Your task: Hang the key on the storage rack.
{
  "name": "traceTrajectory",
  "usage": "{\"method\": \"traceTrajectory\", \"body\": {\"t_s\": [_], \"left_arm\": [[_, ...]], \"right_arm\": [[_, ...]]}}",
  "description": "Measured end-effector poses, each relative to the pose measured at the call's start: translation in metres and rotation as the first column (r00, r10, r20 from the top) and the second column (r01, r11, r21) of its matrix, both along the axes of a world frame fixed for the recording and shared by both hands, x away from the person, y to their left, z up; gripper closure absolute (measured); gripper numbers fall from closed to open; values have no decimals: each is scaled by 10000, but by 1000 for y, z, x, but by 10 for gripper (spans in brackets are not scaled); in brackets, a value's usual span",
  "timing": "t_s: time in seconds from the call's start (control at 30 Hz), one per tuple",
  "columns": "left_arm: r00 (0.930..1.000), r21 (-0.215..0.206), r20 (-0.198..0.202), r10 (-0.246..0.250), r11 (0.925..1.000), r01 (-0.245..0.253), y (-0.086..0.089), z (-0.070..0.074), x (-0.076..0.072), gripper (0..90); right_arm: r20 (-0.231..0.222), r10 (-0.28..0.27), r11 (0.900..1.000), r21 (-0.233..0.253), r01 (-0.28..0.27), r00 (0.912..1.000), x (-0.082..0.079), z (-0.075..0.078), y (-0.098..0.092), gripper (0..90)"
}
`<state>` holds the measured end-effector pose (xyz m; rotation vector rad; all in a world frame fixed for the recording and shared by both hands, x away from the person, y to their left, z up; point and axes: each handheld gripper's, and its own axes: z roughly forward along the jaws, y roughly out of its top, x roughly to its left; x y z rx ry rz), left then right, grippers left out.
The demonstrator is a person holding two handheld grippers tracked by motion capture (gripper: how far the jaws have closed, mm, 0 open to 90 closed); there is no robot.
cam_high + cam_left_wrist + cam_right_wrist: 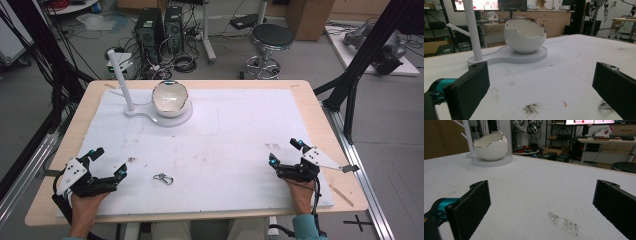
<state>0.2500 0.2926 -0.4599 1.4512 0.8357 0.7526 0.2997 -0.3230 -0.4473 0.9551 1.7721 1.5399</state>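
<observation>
A white egg-shaped bowl (170, 98) with a silver jagged rim sits on a white stand base (177, 119) at the back left of the mat; a white branched post (120, 80) rises from the same base. The bowl (525, 35) and the post (472, 30) lie ahead in the left gripper view, and the bowl (490, 146) is far off at upper left in the right gripper view. A small metal clasp (163, 178) lies on the mat near the front. My left gripper (107, 165) rests open at front left, nothing between its jaws. My right gripper (286, 152) rests open at front right, likewise holding nothing.
A white mat (225, 140) covers most of the wooden table (320, 115). Dirt specks (531, 108) mark the mat near the left gripper. Beyond the table stand a stool (271, 40), computer towers (150, 30) and cables on the floor. Black frame posts (370, 50) flank the right side.
</observation>
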Motion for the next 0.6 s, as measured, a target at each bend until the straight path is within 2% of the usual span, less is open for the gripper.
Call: {"method": "traceTrajectory", "body": {"t_s": [0.1,0.37,0.43,0.5,0.6], "left_arm": [[10000,7,10,-21,10000,21,0,0,0,17],[10000,-50,-79,-36,10000,36,1,0,1,17],[9999,-233,-89,-84,9997,82,2,0,1,17],[9999,-223,-122,-115,9997,112,3,0,2,17],[9996,-178,-103,-245,9995,244,6,5,3,17]], "right_arm": [[-130,-30,9999,153,32,9999,0,0,-1,6],[-30,-43,9999,100,44,10000,1,0,-1,6],[-53,-32,9999,137,33,10000,1,0,-1,6],[-54,-33,9999,130,34,10000,1,0,-1,6],[-111,-65,9999,155,67,9999,1,0,-1,6]]}}
